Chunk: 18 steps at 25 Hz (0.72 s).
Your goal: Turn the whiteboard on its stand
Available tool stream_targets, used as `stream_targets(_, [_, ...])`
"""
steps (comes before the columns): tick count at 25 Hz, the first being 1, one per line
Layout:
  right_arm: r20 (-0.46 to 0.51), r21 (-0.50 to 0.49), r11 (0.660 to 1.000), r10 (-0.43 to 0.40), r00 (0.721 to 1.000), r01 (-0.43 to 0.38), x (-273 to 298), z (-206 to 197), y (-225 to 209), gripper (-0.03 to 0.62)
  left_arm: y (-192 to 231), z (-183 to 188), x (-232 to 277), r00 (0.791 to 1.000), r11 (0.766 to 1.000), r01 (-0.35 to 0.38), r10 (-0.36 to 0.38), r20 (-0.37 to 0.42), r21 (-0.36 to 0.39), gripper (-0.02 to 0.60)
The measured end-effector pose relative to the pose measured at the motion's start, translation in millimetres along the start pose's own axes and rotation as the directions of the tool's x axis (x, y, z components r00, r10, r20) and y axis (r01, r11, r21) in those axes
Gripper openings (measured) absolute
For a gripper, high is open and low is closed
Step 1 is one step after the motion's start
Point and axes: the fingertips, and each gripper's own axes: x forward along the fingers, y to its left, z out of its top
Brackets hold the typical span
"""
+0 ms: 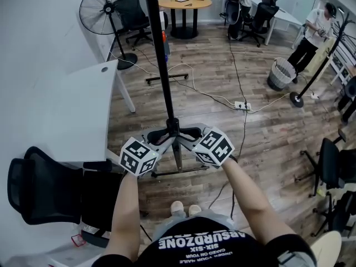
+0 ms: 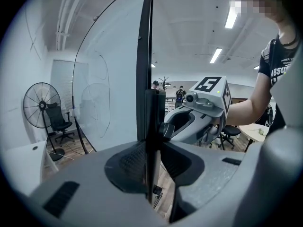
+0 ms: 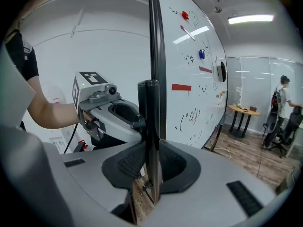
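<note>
The whiteboard (image 1: 161, 54) stands on its stand on the wooden floor (image 1: 267, 138), seen edge-on from the head view as a thin dark line that runs from the top edge of the picture down to the two grippers. It is just beside the right edge of the white desk (image 1: 72, 110), and the stand's foot (image 1: 178, 168) lies on the floor just in front of the person's shoes.

The left gripper (image 1: 167, 135) and the right gripper (image 1: 183, 133) meet at the board's dark frame from opposite sides, at the same height, their tips almost touching. In the left gripper view the left gripper's jaws are clamped on the frame edge, with a ribbed pad (image 2: 132, 160) against each face of it. The board's nearly blank face (image 2: 113, 79) fills the left half of that view. In the right gripper view the right gripper (image 3: 152, 162) is closed on the same edge in the same way. The face beside it bears scribbles, a red magnet (image 3: 185, 15), a blue magnet (image 3: 201, 54) and a red strip (image 3: 181, 87).

Across the floor stand a pedestal fan (image 1: 105, 10) beyond the desk's far corner, a round wooden table (image 1: 184, 3), a mesh waste basket (image 1: 282, 74) and a power strip (image 1: 242, 105). A black office chair (image 1: 39, 193) sits at the desk's near edge
</note>
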Motion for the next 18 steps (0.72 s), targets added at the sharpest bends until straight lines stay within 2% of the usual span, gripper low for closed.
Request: stream_targets(18, [0.025,0.028,1.0,-0.008,1.0,0.008,-33,-17,21,0.08,-42,-1,-2,1.0,1.0,0.005,-0.005,0.003,-0.004,0.095])
